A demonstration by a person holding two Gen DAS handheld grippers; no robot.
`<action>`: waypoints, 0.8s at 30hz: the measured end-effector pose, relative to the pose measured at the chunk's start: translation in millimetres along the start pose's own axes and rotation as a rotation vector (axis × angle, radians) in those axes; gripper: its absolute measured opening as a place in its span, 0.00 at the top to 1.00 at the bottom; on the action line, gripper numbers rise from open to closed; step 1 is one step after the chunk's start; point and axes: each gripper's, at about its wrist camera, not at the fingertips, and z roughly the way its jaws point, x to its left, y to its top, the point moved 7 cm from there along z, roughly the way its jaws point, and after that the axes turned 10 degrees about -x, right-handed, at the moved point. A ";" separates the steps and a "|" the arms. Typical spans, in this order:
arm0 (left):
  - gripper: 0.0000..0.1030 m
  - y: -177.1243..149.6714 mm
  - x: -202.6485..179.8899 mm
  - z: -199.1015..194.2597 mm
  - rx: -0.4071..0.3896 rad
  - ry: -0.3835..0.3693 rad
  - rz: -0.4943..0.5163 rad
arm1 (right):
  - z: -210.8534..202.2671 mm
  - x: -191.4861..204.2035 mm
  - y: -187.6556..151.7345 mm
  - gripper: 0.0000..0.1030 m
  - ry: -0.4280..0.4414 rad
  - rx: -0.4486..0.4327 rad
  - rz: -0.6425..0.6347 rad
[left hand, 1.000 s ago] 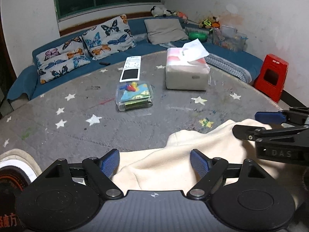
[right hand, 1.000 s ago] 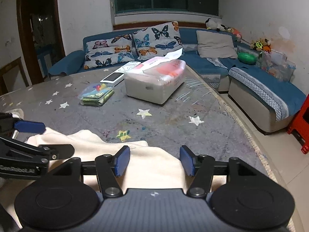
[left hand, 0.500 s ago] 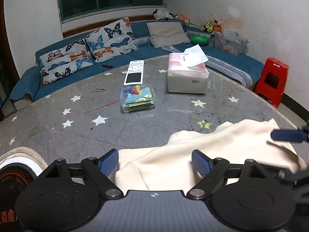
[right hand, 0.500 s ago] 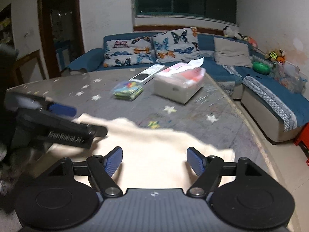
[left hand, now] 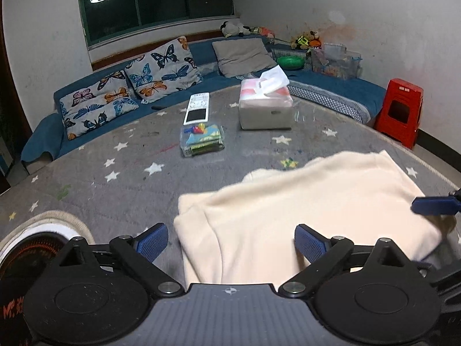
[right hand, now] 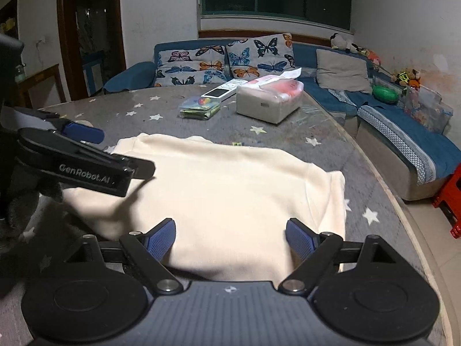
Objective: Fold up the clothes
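A cream garment was seen lying folded on the grey star-patterned tabletop, close to its near edge and toward the right-hand rim, with a doubled layer visible along its left side in the left wrist view. In the right wrist view the same garment was spread flat between the two tools, its right edge lying near the curved rim of the tabletop.

The left gripper was held low over the garment's near left corner; its jaws were spread wide and nothing was gripped between them, the cloth being seen beneath the gap. The right gripper was likewise held over the near edge of the garment, its jaws wide apart and empty. In the right wrist view the left gripper was seen from the side above the garment's left edge, and whether it touched the cloth could not be told. In the left wrist view only one blue fingertip of the right gripper was seen at the right margin.

Toward the far side of the tabletop a clear plastic box, a white remote-like device and a tissue pack were seen, well apart from the garment. A blue sofa with butterfly cushions lay beyond the far edge, and a red stool stood past the right rim.
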 end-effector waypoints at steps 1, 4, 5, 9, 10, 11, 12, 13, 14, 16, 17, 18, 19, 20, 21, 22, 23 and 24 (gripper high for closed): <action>0.06 -1.8 -0.3 -2.3 0.001 0.000 -0.002 | -2.9 -0.2 -0.6 0.15 -0.002 -0.003 0.002; 0.05 -5.6 0.1 -11.1 -0.001 -0.002 -0.013 | -11.2 0.1 -0.4 0.12 -0.002 -0.015 0.015; 0.04 -6.6 0.2 -14.2 -0.003 -0.001 -0.017 | -14.2 0.2 -0.6 0.11 -0.003 -0.019 0.020; 0.02 -12.8 -1.0 -27.4 -0.012 -0.001 -0.018 | -25.0 0.6 -3.0 0.04 -0.019 -0.028 0.038; 0.01 -14.8 -1.6 -30.8 -0.012 -0.001 -0.017 | -27.6 0.8 -3.9 0.03 -0.025 -0.031 0.040; 0.00 -16.8 -2.0 -34.2 -0.014 -0.003 -0.017 | -29.8 0.8 -4.6 0.03 -0.030 -0.033 0.043; 0.00 -18.8 -2.2 -37.0 -0.016 -0.002 -0.017 | -31.8 0.7 -5.3 0.02 -0.034 -0.035 0.047; 0.00 -21.1 -2.2 -40.6 -0.015 -0.002 -0.018 | -33.9 0.5 -6.0 0.01 -0.038 -0.036 0.052; 0.00 -23.2 -2.2 -44.1 -0.016 -0.002 -0.019 | -35.9 0.3 -6.6 0.00 -0.041 -0.037 0.057; 0.00 -26.7 -2.0 -50.5 -0.018 -0.002 -0.026 | -39.8 0.2 -8.2 0.00 -0.047 -0.038 0.065; 0.00 -28.1 -1.8 -53.6 -0.019 -0.001 -0.029 | -42.0 0.3 -9.3 0.00 -0.050 -0.040 0.071; 0.00 -29.6 -1.6 -56.9 -0.021 0.000 -0.033 | -43.8 0.3 -10.7 0.00 -0.052 -0.040 0.078; 0.00 -31.5 -1.3 -60.7 -0.021 0.002 -0.037 | -45.1 0.4 -12.3 0.00 -0.055 -0.038 0.081; 0.00 -33.3 -1.1 -63.9 -0.022 0.003 -0.041 | -46.1 0.8 -14.0 0.00 -0.060 -0.034 0.084; 0.00 -35.1 -1.2 -66.8 -0.022 0.002 -0.043 | -47.2 1.1 -15.7 0.00 -0.065 -0.030 0.087; 0.00 -37.0 -1.2 -69.7 -0.022 0.003 -0.045 | -48.4 1.9 -17.3 0.00 -0.071 -0.027 0.087; 0.00 -39.1 -1.1 -72.7 -0.022 0.004 -0.047 | -49.5 2.9 -18.2 0.00 -0.075 -0.026 0.086; 0.00 -41.1 -0.9 -75.7 -0.022 0.005 -0.050 | -50.3 3.9 -18.8 0.00 -0.077 -0.026 0.087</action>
